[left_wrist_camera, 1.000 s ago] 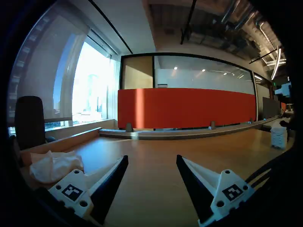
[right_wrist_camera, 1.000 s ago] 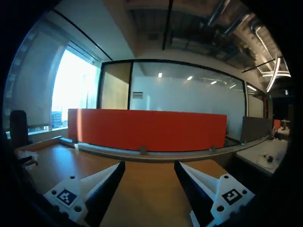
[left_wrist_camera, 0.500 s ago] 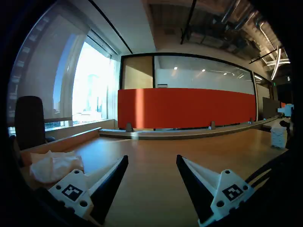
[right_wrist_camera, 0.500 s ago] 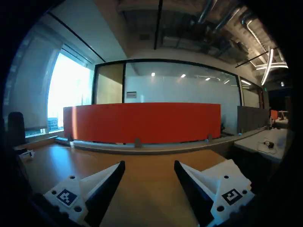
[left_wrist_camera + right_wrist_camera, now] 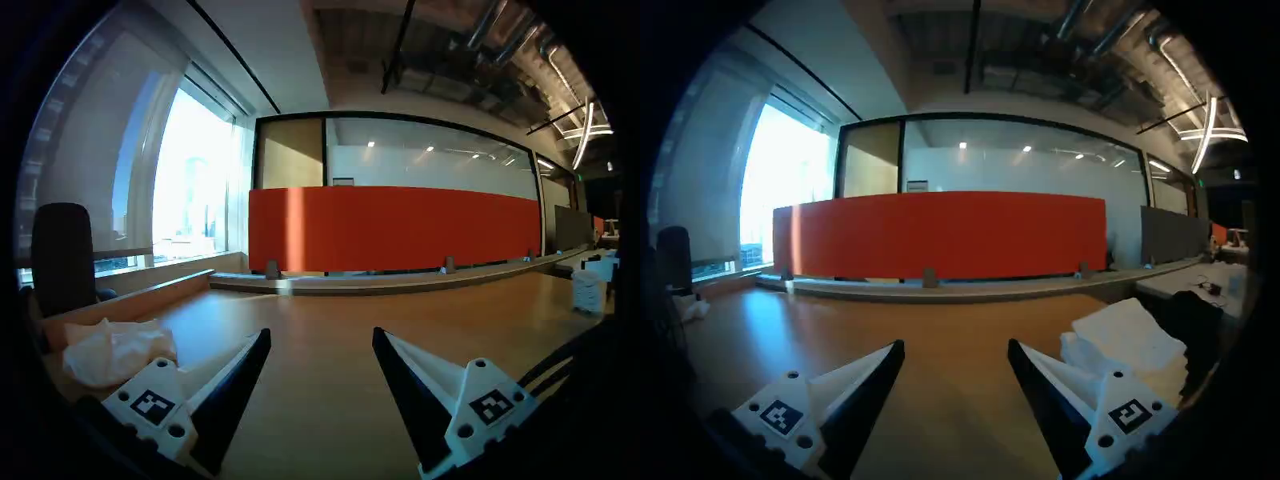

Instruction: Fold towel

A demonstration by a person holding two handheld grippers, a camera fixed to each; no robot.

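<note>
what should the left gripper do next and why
Probably turn the left gripper toward the crumpled towel lying on the table off to its left. It is open, empty and aimed at bare wood, and that towel is the one not folded; the stack by the right gripper already looks folded.

Right tool (image 5: 954,346) gaping over the tabletop (image 5: 960,316)
Folded white towels (image 5: 1124,340) lie stacked just right of the tool.
</note>
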